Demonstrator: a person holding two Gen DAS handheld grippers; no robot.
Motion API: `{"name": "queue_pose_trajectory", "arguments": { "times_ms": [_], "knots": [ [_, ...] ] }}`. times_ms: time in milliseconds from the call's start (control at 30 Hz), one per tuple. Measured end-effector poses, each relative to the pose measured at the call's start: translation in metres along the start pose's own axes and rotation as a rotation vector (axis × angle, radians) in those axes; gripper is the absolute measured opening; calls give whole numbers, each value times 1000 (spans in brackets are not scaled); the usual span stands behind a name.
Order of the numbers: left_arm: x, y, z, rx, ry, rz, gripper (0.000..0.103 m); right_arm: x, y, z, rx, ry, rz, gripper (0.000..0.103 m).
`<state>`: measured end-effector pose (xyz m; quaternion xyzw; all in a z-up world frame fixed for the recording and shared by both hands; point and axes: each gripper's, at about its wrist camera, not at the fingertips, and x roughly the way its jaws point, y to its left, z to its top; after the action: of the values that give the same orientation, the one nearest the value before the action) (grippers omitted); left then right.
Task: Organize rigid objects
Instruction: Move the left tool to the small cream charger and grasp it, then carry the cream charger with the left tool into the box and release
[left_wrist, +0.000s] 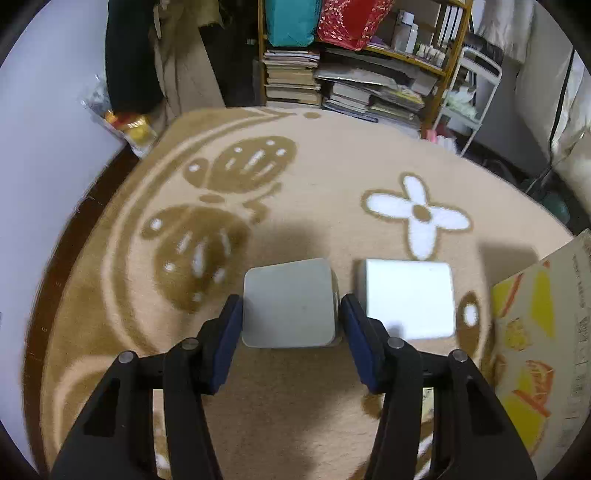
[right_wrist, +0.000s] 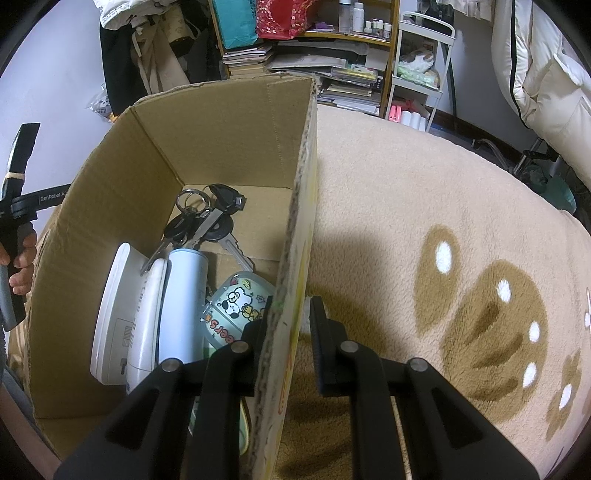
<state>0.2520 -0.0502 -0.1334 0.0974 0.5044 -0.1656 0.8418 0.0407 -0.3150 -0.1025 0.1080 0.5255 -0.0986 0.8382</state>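
Note:
A pale grey cube-shaped box rests on the tan blanket, and my left gripper is shut on it, blue pads against both its sides. A white box of similar size sits just to its right. My right gripper is open and straddles the right wall of the cardboard box: one finger is inside and one outside, with a narrow gap at the outer pad. Inside the box lie a bunch of keys, a white device, a pale blue cylinder and a cartoon-printed case.
The cardboard box's printed side stands close to the right of the white box. A bookshelf and a white cart lie beyond the blanket's far edge. A hand holding the other gripper's handle shows left of the box.

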Motion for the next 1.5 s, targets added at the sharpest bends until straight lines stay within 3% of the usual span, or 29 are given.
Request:
{"name": "queue_pose_trajectory", "arguments": {
  "times_ms": [200, 400, 600, 767, 1233, 1500],
  "knots": [
    [-2, -1, -4, 42, 5, 83, 53, 0, 0, 0, 0, 0, 0, 16],
    [-15, -1, -7, 58, -15, 108, 53, 0, 1, 0, 1, 0, 0, 16],
    [-51, -15, -5, 118, -125, 179, 53, 0, 1, 0, 1, 0, -1, 16],
    [-87, -24, -3, 129, -197, 192, 53, 1, -2, -2, -1, 0, -3, 16],
    [-166, -100, -23, 242, -380, 110, 53, 1, -2, -2, -3, 0, -4, 16],
    [-183, -146, -38, 322, -364, -3, 53, 0, -3, -3, -3, 0, -4, 16]
  ]
}}
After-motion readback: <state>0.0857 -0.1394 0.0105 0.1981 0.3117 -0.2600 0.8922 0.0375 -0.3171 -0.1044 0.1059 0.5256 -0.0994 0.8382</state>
